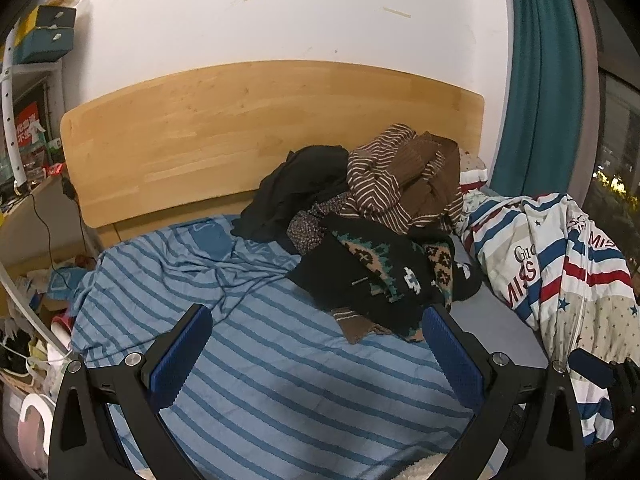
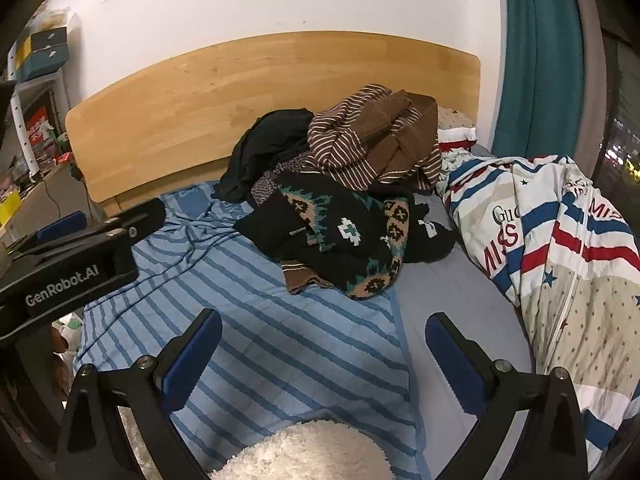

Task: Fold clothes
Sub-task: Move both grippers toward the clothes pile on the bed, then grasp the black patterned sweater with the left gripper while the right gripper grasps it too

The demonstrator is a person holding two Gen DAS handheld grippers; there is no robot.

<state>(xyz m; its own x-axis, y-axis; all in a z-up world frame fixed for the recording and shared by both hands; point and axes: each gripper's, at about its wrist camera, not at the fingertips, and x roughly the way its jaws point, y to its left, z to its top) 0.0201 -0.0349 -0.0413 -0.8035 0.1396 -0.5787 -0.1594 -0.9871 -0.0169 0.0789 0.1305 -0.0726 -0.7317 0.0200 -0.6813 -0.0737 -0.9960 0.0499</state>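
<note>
A heap of clothes (image 1: 372,216) lies on the bed near the headboard: a brown striped top (image 1: 384,176), a plain black garment (image 1: 296,192) and a black patterned knit (image 1: 380,276) at the front. The same heap (image 2: 340,200) fills the middle of the right wrist view. My left gripper (image 1: 316,354) hangs open above the blue striped sheet (image 1: 260,360), just short of the knit's front edge. My right gripper (image 2: 322,362) is open too, empty, over the sheet (image 2: 280,340). The left gripper's black body (image 2: 76,256) shows at the left of the right wrist view.
A wooden headboard (image 1: 240,128) backs the bed. A bunched white quilt with red and blue stripes (image 1: 560,264) fills the right side. Teal curtain (image 1: 540,80) and window stand far right. Cluttered shelves and a desk (image 1: 28,140) line the left. Something white and fluffy (image 2: 304,452) sits at the bottom.
</note>
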